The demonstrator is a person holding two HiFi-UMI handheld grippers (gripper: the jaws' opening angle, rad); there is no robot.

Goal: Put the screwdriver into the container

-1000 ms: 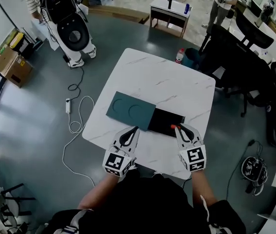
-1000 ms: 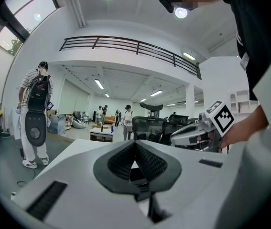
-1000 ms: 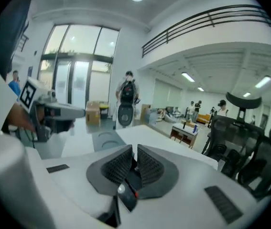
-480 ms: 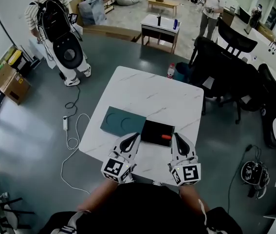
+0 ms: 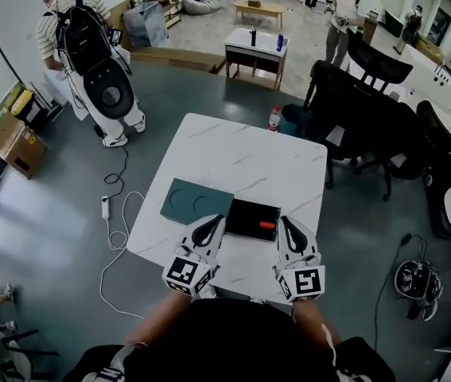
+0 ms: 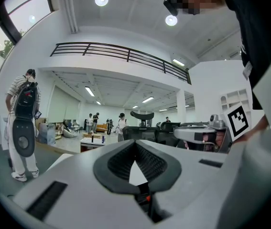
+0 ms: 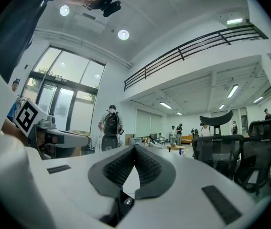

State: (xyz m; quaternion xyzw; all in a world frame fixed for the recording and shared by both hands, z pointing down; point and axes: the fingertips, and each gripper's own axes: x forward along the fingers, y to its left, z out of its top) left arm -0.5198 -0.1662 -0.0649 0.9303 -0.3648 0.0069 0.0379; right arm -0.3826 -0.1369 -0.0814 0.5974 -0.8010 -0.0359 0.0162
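Observation:
The black container [image 5: 245, 213] lies on the white marble table [image 5: 249, 161], near its front edge. Inside it, at the right end, lies the screwdriver [image 5: 266, 224], of which I see the orange handle. A dark green lid [image 5: 196, 200] lies flat against the container's left side. My left gripper [image 5: 215, 220] is shut and empty, just in front of the container's left corner. My right gripper [image 5: 284, 220] is shut and empty beside the container's right end, close to the screwdriver without touching it. Both gripper views look out level over the room, with the jaws closed to a point [image 6: 135, 143] [image 7: 135, 148].
Black office chairs [image 5: 368, 126] stand to the right of the table. A bottle [image 5: 274, 118] stands on the floor behind it. A white cable with a power strip [image 5: 107, 205] lies on the floor at left. A person with a backpack [image 5: 90, 46] stands at back left.
The right gripper has let go of the screwdriver, which now lies in the container, and has drawn back towards me and shut. The left gripper has stayed shut.

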